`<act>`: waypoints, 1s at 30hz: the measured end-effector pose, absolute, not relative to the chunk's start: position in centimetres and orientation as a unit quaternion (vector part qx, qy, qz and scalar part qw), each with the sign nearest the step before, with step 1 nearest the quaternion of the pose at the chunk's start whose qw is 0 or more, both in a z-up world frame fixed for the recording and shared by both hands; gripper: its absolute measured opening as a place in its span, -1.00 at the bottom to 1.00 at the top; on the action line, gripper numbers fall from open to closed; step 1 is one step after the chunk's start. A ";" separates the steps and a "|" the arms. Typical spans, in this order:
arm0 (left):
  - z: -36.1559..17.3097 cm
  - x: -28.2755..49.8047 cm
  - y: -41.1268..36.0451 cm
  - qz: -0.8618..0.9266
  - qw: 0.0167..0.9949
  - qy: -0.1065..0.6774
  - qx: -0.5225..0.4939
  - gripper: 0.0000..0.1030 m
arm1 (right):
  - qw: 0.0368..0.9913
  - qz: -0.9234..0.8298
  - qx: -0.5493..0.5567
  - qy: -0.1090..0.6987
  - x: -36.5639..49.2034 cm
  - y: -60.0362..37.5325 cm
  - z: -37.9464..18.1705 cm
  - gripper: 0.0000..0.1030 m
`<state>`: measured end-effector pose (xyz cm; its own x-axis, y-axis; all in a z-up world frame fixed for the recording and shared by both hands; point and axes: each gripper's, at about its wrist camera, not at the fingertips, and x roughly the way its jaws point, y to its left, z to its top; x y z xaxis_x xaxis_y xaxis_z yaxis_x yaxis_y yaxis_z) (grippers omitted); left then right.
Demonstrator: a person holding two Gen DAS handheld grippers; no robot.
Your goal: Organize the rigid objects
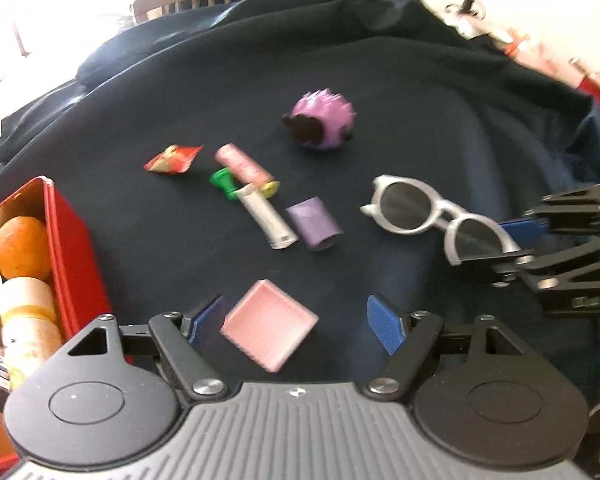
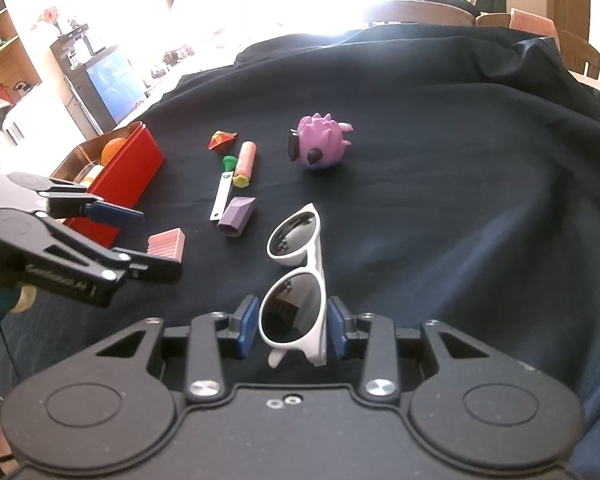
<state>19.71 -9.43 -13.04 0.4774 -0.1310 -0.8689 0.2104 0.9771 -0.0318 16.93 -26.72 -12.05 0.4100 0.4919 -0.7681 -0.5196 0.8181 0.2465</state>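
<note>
Left wrist view: your left gripper (image 1: 296, 326) has its blue pads spread wide, w/ a pink ribbed square tray (image 1: 269, 327) lying loose on the dark cloth (image 1: 420, 100) between them, touching neither pad. To the left, a red box (image 1: 70, 248) holds an orange (image 1: 22, 247) and a tan jar. Mid-cloth: red wrapper (image 1: 174, 159), green peg (image 1: 224, 183), pink tube (image 1: 243, 165), white tube (image 1: 266, 220), purple block (image 1: 315, 223), purple spiky toy (image 1: 320, 121). White sunglasses (image 1: 436, 218) sit at right, one lens in your right gripper (image 1: 518, 242). Writing on that gripper's side is too blurred to read.

Right wrist view: your right gripper's pads are clamped on the near lens of the sunglasses, frame pointing away from you. The left gripper, at far left, stands apart over the pink tray; its side lettering is only partly legible, so I can't tell the brand. No other readable labels.
</note>
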 end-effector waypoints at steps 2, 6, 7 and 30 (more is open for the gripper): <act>-13.8 20.2 -9.1 -0.099 0.852 0.511 0.050 0.50 | 0.839 0.302 -0.016 0.452 17.0 -26.7 -12.1 -0.29; -14.7 20.2 -8.7 -0.109 0.845 0.520 0.057 0.41 | 0.838 0.301 -0.017 0.454 17.0 -26.6 -12.2 -0.29; -14.8 20.1 -8.7 -0.110 0.847 0.517 0.061 0.38 | 0.838 0.300 -0.017 0.455 17.0 -26.6 -12.2 -0.29; -13.4 19.3 -8.1 -0.080 0.864 0.498 0.008 0.06 | 0.864 0.275 0.000 0.421 16.1 -25.6 -9.5 -0.34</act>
